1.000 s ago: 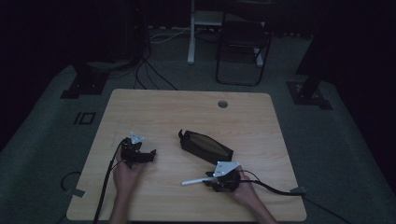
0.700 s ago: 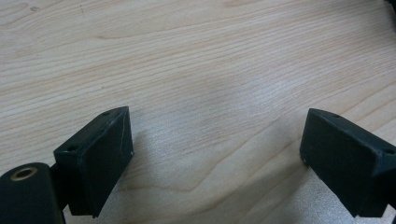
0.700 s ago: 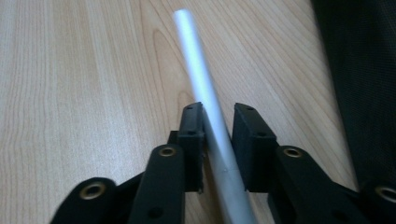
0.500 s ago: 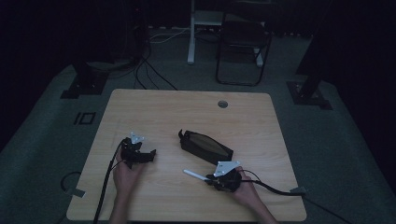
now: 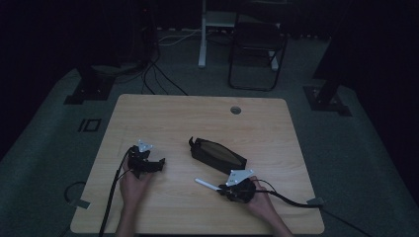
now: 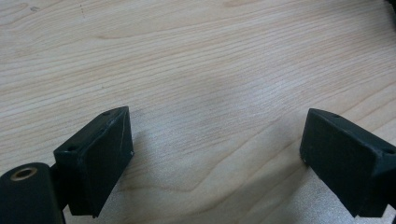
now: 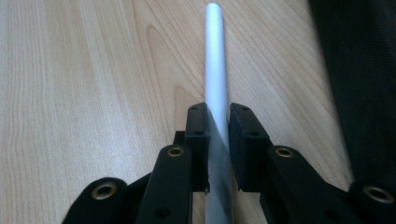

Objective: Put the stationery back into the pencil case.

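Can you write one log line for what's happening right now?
right gripper: shut on white stick | left gripper: open | black pouch: on table

light wooden table (image 5: pixel 163 111), black pouch (image 5: pixel 218 154) lying near centre

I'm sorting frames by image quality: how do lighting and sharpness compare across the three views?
High view: dim and underexposed, the room nearly black, the table muted, the white pen small. Left gripper view: bright and even, wood grain sharp, soft shadows under the open left claw. Right gripper view: bright, the pen sharp between the right claw, the black pouch dark and featureless.
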Tool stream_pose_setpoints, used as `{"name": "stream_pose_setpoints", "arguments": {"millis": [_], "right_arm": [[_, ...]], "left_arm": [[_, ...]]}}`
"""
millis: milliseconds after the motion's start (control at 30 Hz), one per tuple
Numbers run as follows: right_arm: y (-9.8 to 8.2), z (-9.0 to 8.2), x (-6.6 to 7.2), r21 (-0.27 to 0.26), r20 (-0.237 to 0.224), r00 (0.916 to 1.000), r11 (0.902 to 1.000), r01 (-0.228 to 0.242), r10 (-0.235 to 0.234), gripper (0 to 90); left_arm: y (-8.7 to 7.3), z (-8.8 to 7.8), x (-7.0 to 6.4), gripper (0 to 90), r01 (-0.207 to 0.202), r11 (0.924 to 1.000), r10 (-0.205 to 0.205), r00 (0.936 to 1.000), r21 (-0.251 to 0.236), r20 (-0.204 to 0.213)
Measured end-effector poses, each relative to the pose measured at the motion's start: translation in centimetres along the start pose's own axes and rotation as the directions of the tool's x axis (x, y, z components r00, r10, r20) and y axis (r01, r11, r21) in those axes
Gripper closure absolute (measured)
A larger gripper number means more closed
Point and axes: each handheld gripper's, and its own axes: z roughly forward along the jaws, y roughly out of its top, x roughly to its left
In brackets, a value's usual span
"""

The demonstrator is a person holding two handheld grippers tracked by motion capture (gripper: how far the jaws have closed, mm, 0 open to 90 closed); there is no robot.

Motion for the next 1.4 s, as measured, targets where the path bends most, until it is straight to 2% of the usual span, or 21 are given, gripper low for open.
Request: {"name": "stream_pose_setpoints", "arguments": {"millis": [367,900,1400], "right_arm": [[0.0,-0.7,-0.2,-0.027,-0.005,0.9998,0.9995,-0.019,0.019,78.9],[0.3,-1.9,0.0,-0.059,-0.002,0.9998,0.9980,-0.022,0.022,78.9],[0.7,-3.9,-0.2,-0.086,0.024,0.9995,0.9961,-0.019,0.021,78.9]], "left_arm": [[0.0,0.0,0.0,9.8,0.000,1.0000,0.000,1.0000,0.000,0.000],[0.0,0.0,0.0,9.8,0.000,1.0000,0.000,1.0000,0.000,0.000],[0.0,0.0,0.0,9.8,0.000,1.0000,0.000,1.0000,0.000,0.000]]}}
